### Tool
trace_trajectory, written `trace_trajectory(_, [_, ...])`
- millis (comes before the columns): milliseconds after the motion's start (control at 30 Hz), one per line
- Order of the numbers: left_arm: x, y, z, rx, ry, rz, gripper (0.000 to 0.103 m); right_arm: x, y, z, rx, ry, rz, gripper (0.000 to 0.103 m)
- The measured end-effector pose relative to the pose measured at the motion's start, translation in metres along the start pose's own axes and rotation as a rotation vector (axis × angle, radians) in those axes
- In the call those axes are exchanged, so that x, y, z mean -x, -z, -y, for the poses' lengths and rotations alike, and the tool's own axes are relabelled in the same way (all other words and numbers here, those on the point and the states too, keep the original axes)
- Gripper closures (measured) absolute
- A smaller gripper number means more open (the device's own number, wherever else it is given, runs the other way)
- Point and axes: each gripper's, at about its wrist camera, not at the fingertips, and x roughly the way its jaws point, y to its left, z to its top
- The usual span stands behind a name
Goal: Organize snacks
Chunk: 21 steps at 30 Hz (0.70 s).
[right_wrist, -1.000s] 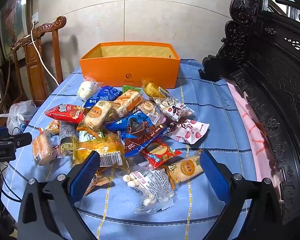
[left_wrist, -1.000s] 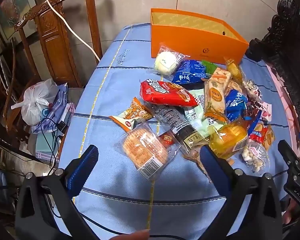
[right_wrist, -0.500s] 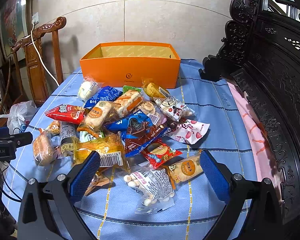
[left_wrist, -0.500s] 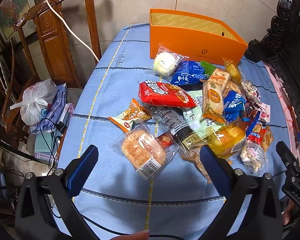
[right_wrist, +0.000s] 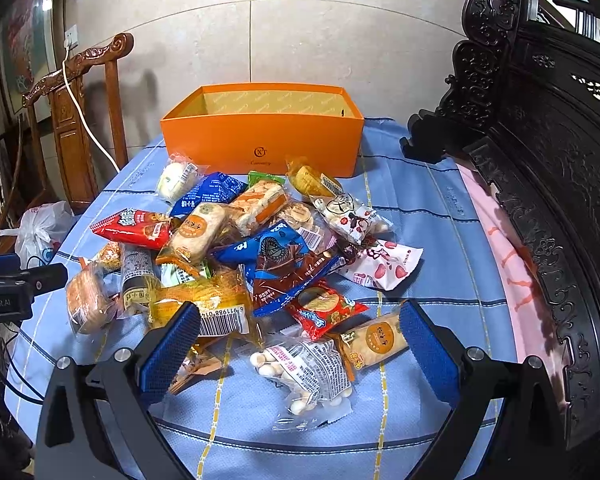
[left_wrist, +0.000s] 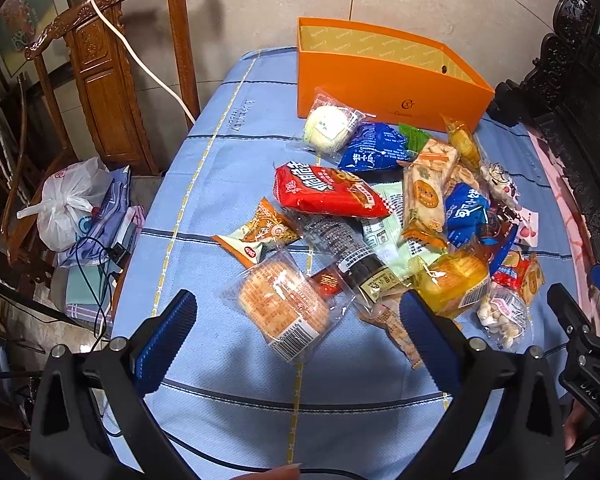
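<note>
The blue pads (left_wrist: 166,338) of the left gripper (left_wrist: 296,336) are being held wide apart with nothing between them, and the same spread is being kept as half a second ago; only a slight drift of the view is being seen, the clear-wrapped round cake (left_wrist: 282,308) now being framed a little lower and nearer the fingers. The right gripper (right_wrist: 298,350) is likewise being held with its pads (right_wrist: 172,346) spread and nothing gripped, and its view is being left almost unchanged from the earlier frame. Both tools are being held above the near edge of the blue tablecloth (left_wrist: 204,184), tilted down toward the snack pile (right_wrist: 260,256), the left one from the pile's left side, the right one from its near side. Just ahead of the right fingers a clear bag of small white balls (right_wrist: 308,376) is being shown lying flat at the near edge of the pile, beside an orange-labelled biscuit pack (right_wrist: 374,340). The red chip bag (left_wrist: 328,192) is being seen on the left part of the pile, overlapping other packets. The orange box (right_wrist: 260,136) is being shown open-topped beyond the pile, at the far side of the cloth, with a pale round bun (left_wrist: 328,128) lying just in front of it. A wooden chair (left_wrist: 108,64) is being seen left of the pile, off the table.
</note>
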Motion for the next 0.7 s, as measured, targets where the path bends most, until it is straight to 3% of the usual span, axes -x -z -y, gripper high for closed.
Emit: trace_trajectory(700, [-0.0036, 0.0012, 0.0025, -0.008, 0.015, -0.015, 0.004, -0.0023, 0.0012, -0.0014, 0.002, -0.002, -0.011, 0.003])
